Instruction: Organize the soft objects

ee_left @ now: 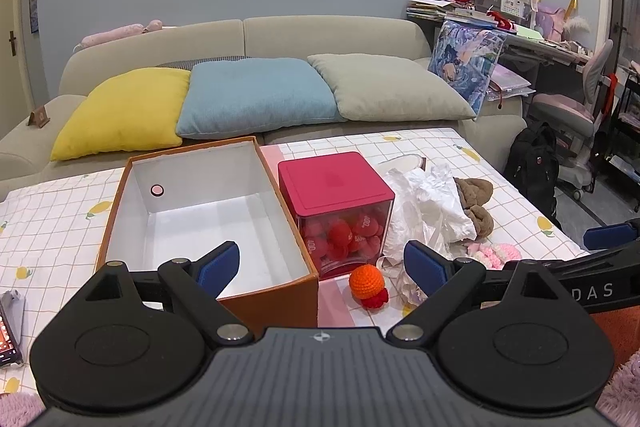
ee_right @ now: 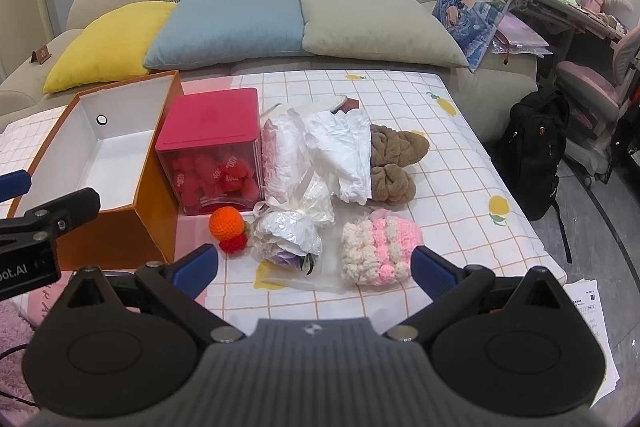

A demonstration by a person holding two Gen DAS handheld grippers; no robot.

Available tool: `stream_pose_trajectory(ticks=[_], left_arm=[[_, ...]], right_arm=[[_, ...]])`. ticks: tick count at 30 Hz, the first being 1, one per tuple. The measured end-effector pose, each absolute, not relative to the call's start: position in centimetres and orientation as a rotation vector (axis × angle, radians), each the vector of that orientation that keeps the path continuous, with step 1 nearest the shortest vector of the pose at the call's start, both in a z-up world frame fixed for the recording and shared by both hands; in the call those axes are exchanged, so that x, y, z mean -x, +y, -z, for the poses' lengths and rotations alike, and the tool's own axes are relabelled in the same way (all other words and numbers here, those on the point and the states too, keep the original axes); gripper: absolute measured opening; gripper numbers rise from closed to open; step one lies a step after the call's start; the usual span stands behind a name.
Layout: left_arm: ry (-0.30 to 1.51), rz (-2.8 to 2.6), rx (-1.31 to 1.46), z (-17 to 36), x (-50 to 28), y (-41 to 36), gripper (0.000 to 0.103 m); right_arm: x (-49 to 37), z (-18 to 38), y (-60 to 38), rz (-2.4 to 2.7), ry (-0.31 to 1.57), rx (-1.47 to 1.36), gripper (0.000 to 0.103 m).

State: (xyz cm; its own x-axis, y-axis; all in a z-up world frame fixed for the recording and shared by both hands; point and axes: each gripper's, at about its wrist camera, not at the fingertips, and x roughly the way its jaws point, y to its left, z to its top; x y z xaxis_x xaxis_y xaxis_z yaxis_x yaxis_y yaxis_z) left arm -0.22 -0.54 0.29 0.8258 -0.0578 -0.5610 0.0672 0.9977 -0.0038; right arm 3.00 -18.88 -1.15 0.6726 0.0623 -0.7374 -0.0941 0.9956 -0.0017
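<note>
An open orange box (ee_left: 276,297) (ee_right: 156,211) with a white inside stands on the checked table cloth, nothing in it. Beside it is a clear cube with a red lid (ee_left: 336,183) (ee_right: 208,119), full of red soft pieces. An orange and red crochet toy (ee_left: 368,285) (ee_right: 228,227) lies in front of the cube. A white wrapped bundle (ee_right: 296,163), a brown plush cloth (ee_right: 396,163) and a pink and cream knitted piece (ee_right: 380,251) lie to the right. My left gripper (ee_left: 320,267) is open above the box's near corner. My right gripper (ee_right: 316,267) is open, close before the knitted piece.
A sofa with yellow, blue and grey cushions (ee_left: 256,99) runs behind the table. A black backpack (ee_right: 536,155) and a chair (ee_left: 568,115) stand on the floor at the right. A phone (ee_left: 6,331) lies at the table's left edge. Papers (ee_right: 592,311) lie at the right.
</note>
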Motion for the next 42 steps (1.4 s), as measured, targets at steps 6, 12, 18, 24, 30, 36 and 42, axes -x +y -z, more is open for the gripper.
stream_pose_trajectory(ticks=[6,12,18,24,30,36,42], left_arm=[[0.595,0.064,-0.019,-0.15,0.19,-0.51,0.103],[0.598,0.065,-0.02,-0.08,0.09,-0.42,0.103],[0.601,0.065,-0.024,0.1,-0.06,-0.37,0.103],[0.604,0.064,-0.027,0.2,-0.11,-0.48,0.103],[0.606,0.064,-0.031,0.26,-0.12,-0.61,0.103],[0.608,0.067,-0.035,0.31,-0.04,-0.69,0.103],[0.609,0.068,-0.035,0.31,-0.04,-0.73,0.103]], right_arm=[[-3.25,1.38,-18.84,-0.084,0.839,0.042,0.1],[-3.31,1.55,-18.89,-0.084,0.842,0.041,0.1],[-3.34,1.64,-18.86,-0.083,0.844,0.042,0.1],[-3.33,1.7,-18.96,-0.08,0.847,0.038,0.1],[-3.48,1.81,-19.02,-0.076,0.854,0.032,0.1],[-3.5,1.85,-19.03,-0.075,0.855,0.034,0.1],[-3.45,1.85,-19.02,-0.074,0.856,0.036,0.1]])
